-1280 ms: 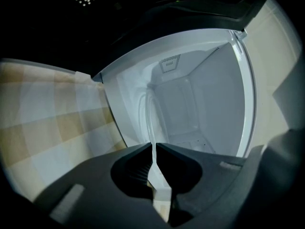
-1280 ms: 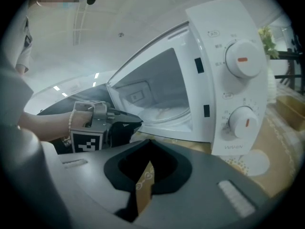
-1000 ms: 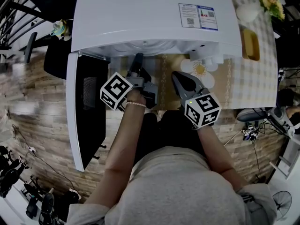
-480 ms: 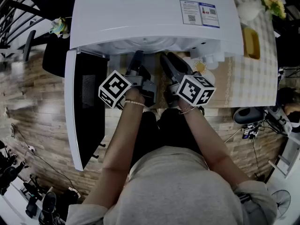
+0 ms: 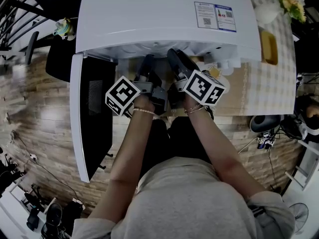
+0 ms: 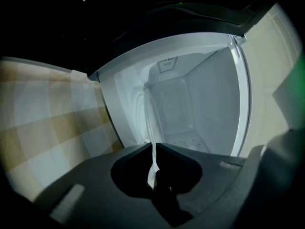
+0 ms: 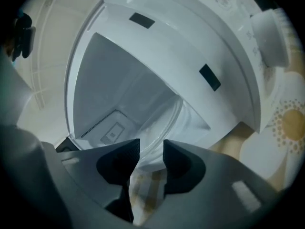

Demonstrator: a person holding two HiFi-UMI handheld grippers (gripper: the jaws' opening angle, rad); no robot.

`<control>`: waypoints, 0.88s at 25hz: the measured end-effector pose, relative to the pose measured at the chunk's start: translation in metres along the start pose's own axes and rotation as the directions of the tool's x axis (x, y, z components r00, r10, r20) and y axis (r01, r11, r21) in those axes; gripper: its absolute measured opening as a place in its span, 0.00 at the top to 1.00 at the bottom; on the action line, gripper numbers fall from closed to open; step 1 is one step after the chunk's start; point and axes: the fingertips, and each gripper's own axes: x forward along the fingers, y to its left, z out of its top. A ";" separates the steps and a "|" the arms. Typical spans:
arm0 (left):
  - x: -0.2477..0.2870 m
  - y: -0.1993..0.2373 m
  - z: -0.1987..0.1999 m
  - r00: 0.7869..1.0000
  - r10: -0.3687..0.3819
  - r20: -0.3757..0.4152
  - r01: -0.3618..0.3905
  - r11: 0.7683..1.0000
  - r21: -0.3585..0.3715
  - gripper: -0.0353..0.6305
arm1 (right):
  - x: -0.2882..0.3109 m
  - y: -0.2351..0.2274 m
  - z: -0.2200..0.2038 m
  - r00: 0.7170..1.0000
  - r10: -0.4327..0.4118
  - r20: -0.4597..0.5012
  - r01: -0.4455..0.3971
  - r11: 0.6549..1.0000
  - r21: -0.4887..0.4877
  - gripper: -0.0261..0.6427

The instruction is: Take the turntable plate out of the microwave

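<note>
**Status of task.** The white box-shaped microwave oven point(image 5: 149, 14) stands on the checked-cloth tabletop point(image 5: 271, 83). Its dark-glazed door point(image 5: 92, 118) is swung fully open to the left. The clear glass turntable plate point(image 6: 151, 132) is inside the white cavity, with its near rim at the mouth of the opening. It has not been taken out.

**Left hand-held gripper** point(image 6: 153, 147): the jaws are drawn together to a sliver, pinching the thin near edge of the plate. This grip appears to be made.

**Right hand-held gripper** point(image 7: 151, 147): it sits just to the right of the left one and reaches into the opening. The jaws stand a narrow gap apart and hold nothing. The plate's curved rim point(image 7: 164, 123) lies just beyond the tips and in line with the gap, but is not clamped.

**Done, as judged:** door opened and one side of the rim secured.
**Left to do:** close the right jaws on the rim, lift the plate off its seat, then draw it toward the near side and out of the cavity.

**Markings.** A blue-and-white sticker point(image 5: 214, 18) on the far right of the oven top carries a square code, but its print is too small to read. A small label point(image 7: 113, 133) on the cavity wall is likewise illegible. No brand name can be made out.
</note>
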 end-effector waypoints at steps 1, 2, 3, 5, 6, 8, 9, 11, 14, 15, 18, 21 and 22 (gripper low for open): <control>0.000 0.000 0.000 1.000 -0.001 -0.001 0.001 1.000 0.001 0.91 | 0.002 -0.001 0.000 1.000 -0.001 0.001 0.001 1.000 0.012 0.72; 0.000 -0.001 0.000 1.000 -0.001 -0.002 0.001 1.000 0.003 0.91 | 0.003 -0.001 0.001 1.000 -0.003 0.003 0.003 1.000 0.022 0.73; 0.000 -0.001 0.000 1.000 -0.002 -0.003 0.002 1.000 0.006 0.91 | 0.005 -0.002 0.001 1.000 -0.007 0.005 0.006 1.000 0.029 0.75; 0.000 0.000 0.001 1.000 0.000 -0.006 0.000 1.000 0.013 0.91 | 0.006 -0.004 0.001 1.000 -0.014 0.012 0.014 0.999 0.043 0.77; 0.000 0.000 0.000 1.000 0.003 -0.007 -0.003 1.000 0.014 0.91 | 0.006 -0.005 0.000 1.000 -0.018 0.015 0.017 0.998 0.056 0.78; 0.000 0.002 0.000 1.000 0.008 -0.010 -0.008 1.000 0.016 0.91 | 0.005 -0.007 -0.001 1.000 -0.024 0.017 0.022 0.997 0.077 0.78; 0.000 0.003 -0.001 1.000 0.011 -0.011 -0.010 1.000 0.018 0.91 | 0.005 -0.008 -0.002 1.000 -0.021 0.016 0.020 0.996 0.084 0.78; 0.000 0.004 -0.001 1.000 0.012 -0.015 -0.012 1.000 0.028 0.91 | 0.005 -0.009 -0.003 1.000 -0.008 0.016 0.006 0.996 0.094 0.79; -0.002 0.008 -0.003 1.000 0.019 -0.022 -0.018 0.999 0.046 0.90 | 0.003 -0.010 -0.007 1.000 0.002 0.016 -0.003 0.996 0.094 0.80; -0.004 0.011 -0.005 0.999 0.023 -0.024 -0.022 0.999 0.048 0.90 | 0.001 -0.011 -0.010 1.000 0.001 0.013 -0.003 0.995 0.095 0.80; -0.012 0.018 -0.010 0.999 0.037 -0.027 -0.036 0.998 0.044 0.91 | -0.005 -0.014 -0.020 1.000 0.002 0.004 -0.002 0.995 0.100 0.81; -0.018 0.020 -0.014 0.999 0.033 -0.027 -0.032 0.999 0.040 0.90 | -0.009 -0.013 -0.024 1.000 0.015 -0.001 -0.014 0.994 0.105 0.81; -0.019 0.020 -0.015 0.999 0.031 -0.029 -0.029 0.999 0.043 0.90 | -0.011 -0.013 -0.025 1.000 0.019 -0.004 -0.019 0.994 0.111 0.81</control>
